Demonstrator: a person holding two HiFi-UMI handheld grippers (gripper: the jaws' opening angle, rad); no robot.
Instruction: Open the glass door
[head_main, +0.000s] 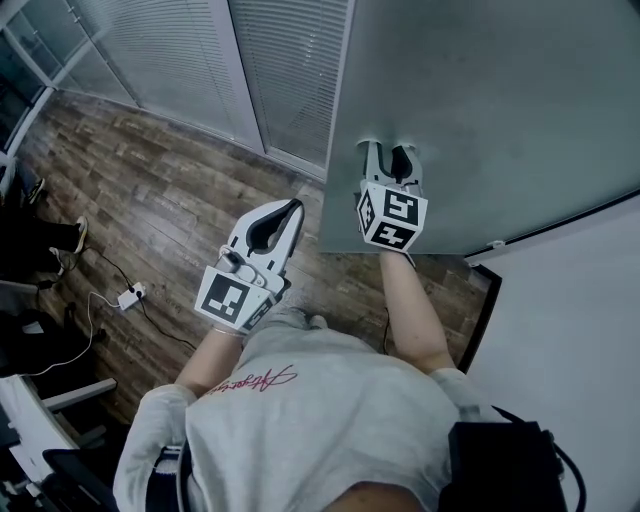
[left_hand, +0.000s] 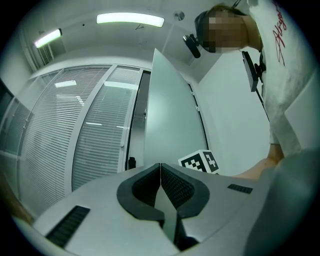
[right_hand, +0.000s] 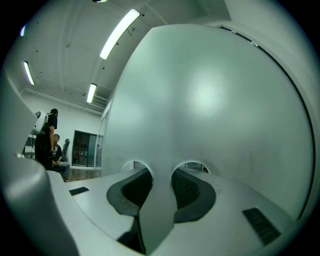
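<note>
Far left in the head view, a white power strip (head_main: 131, 295) with its cables lies on the wooden floor (head_main: 170, 200), which runs up to a glazed partition with slatted blinds (head_main: 170, 50); right of these, the left gripper (head_main: 293, 207) hangs over the floor, pointing up-frame toward the near edge of the glass door (head_main: 500, 100) but apart from it; in the left gripper view its jaws (left_hand: 160, 167) stand pressed together tip to tip with nothing between them, and beyond them the frosted door (left_hand: 172, 125) stands swung out at an angle, its thin edge toward the camera, the blinds to its left and the right gripper's marker cube (left_hand: 199, 162) showing just at its foot; further right in the head view, the right gripper (head_main: 388, 150) is set square against the face of the door, just inside that panel's left edge, with both fingertips at the glass; in the right gripper view its jaws (right_hand: 161, 172) stand partly apart and grip nothing, only the pale frosted panel (right_hand: 200, 100) showing through the gap and filling nearly the whole frame, with a small bright arc at each tip where it meets the glass; at the far right of the head view, a plain white wall (head_main: 590, 330) stands beyond the door's dark lower frame.
</note>
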